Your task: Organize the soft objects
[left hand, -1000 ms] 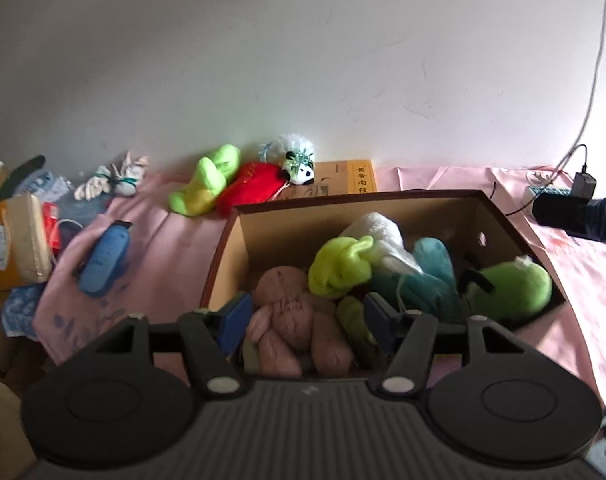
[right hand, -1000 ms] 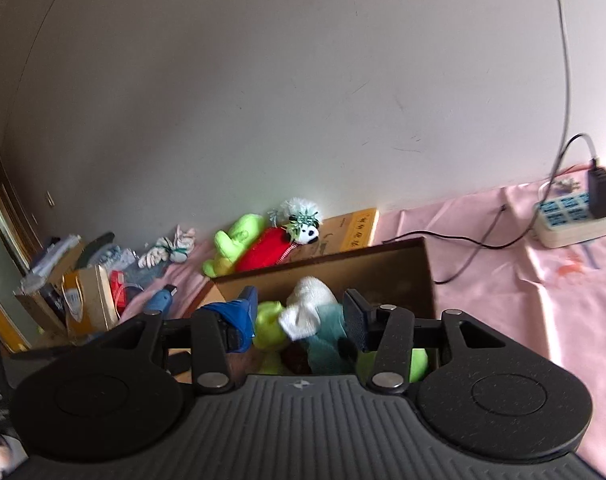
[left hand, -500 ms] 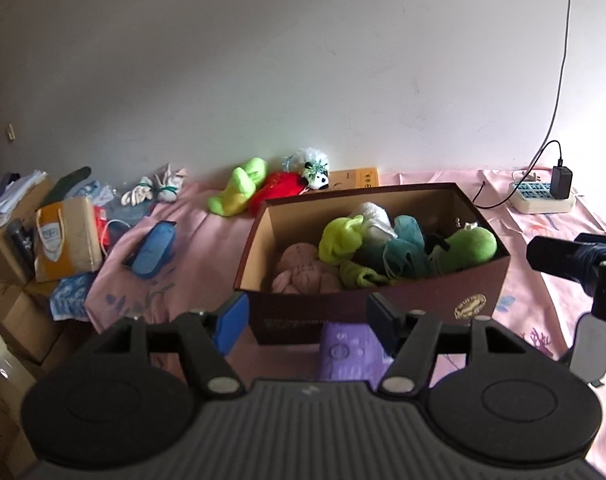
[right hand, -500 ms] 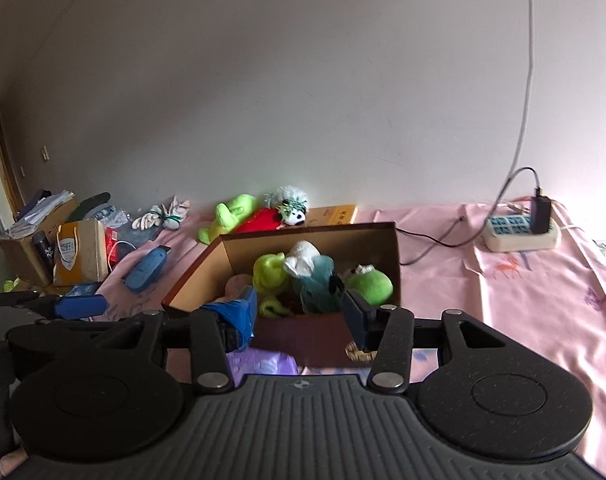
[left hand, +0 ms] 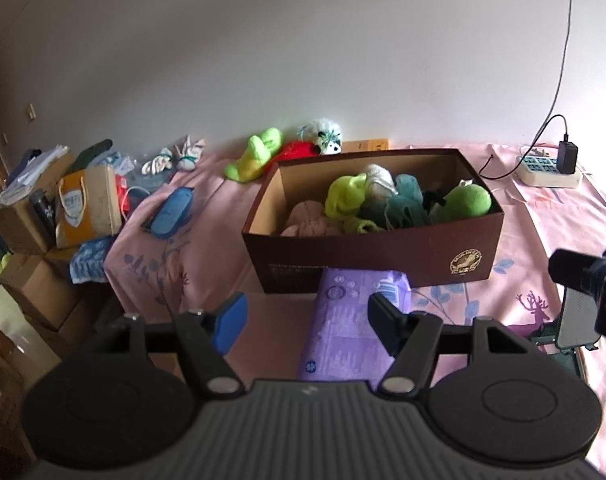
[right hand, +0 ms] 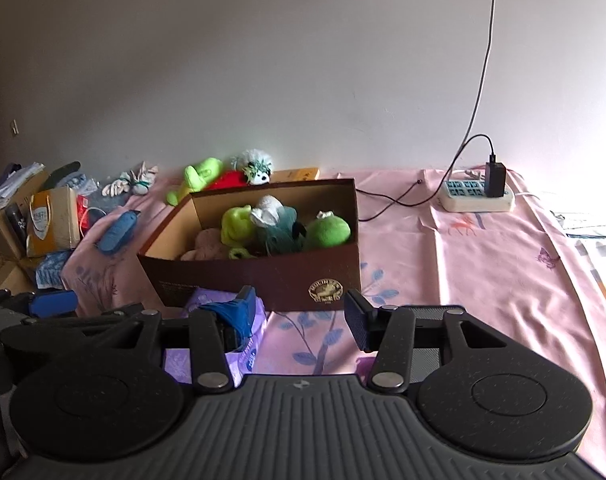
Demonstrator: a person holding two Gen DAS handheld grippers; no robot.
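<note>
A dark brown cardboard box [left hand: 375,256] [right hand: 263,276] sits on the pink sheet. It holds a lime plush [left hand: 345,196], a round green plush [left hand: 467,200] [right hand: 329,230], teal toys [left hand: 407,204] and a pink one [left hand: 311,220]. Behind it by the wall lie a lime plush [left hand: 259,154] [right hand: 199,176], a red plush [left hand: 297,148] and a white panda-faced toy [left hand: 327,136]. My left gripper [left hand: 309,318] stands open in front of the box, above a purple pack [left hand: 351,320]. My right gripper [right hand: 299,316] is open too, nothing between its fingers.
A power strip [left hand: 547,168] [right hand: 477,198] with a plugged charger lies at the back right. A blue slipper-like object [left hand: 171,212] and white knotted toys [left hand: 175,158] lie left of the box. Cartons and a paper bag [left hand: 89,204] stand past the bed's left edge. A phone [left hand: 575,320] stands at right.
Both grippers have pulled back from over the box, which now looks smaller and farther. The purple pack has come into view below them. Nothing was picked up.
</note>
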